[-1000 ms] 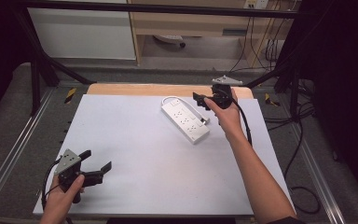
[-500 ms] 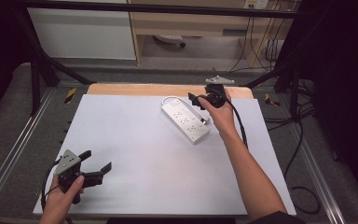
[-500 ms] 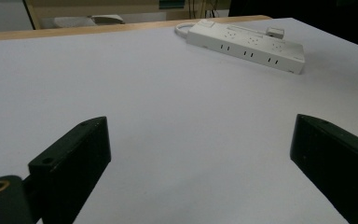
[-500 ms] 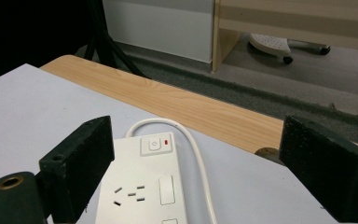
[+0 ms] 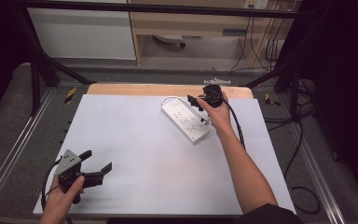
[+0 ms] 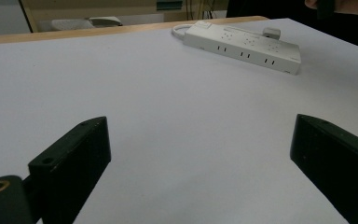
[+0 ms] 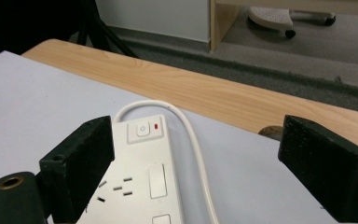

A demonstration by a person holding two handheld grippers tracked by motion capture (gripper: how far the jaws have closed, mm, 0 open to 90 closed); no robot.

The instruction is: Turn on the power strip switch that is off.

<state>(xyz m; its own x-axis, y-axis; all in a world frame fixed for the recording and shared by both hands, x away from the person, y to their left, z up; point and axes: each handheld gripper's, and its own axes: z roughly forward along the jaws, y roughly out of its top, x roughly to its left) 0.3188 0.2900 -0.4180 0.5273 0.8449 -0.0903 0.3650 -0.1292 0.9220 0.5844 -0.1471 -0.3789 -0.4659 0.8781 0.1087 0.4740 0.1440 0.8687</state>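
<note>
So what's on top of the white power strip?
The power strip carries a switch with a red light and socket holes; a small plug sits in it. The right gripper covers part.

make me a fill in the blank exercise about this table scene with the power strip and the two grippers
1. The white plastic power strip lies on a large sheet of ____ paper covering the table.
2. The right gripper hovers over the end of the strip that bears its ____ button.
3. The left gripper has its black jaws ____, with nothing between them.
4. The strip's thin white cable curves toward the bare ____ edge of the table.

Missing words: white; power; open; wooden
</note>
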